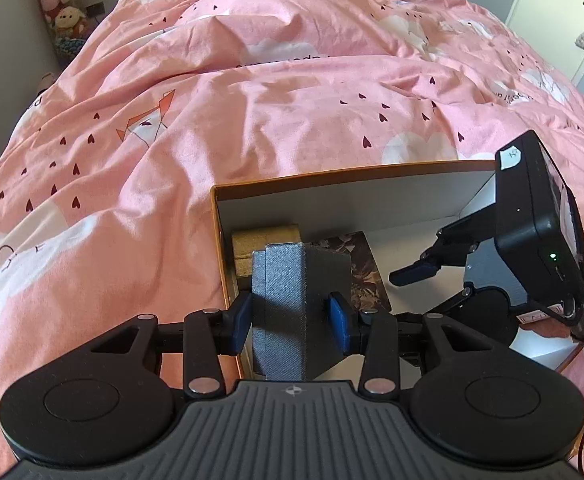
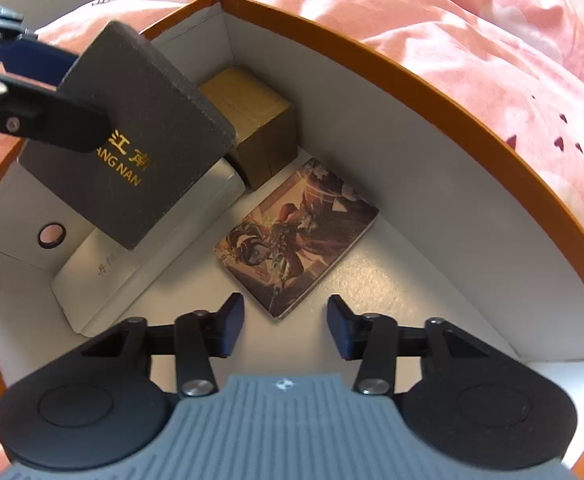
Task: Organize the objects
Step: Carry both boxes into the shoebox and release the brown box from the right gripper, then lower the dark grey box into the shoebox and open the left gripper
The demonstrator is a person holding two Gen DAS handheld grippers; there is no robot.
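The left tool clamps a flat dark grey box with a textured fabric cover and gold lettering between its blue pads, holding it on edge above the left end of a large orange-rimmed cardboard box with white inner walls. In the right wrist view that grey box hangs in the upper left of the frame, over a long white rectangular box lying along the wall. Beside it, in the corner, sits a small brown cardboard cube, and near the frame's centre a flat card with dark illustrated artwork lies on the box floor. The right tool hovers over the floor with its jaws spread apart and nothing between them — just below the card's near corner. The big box rests on a pink duvet printed with small hearts and white clouds.
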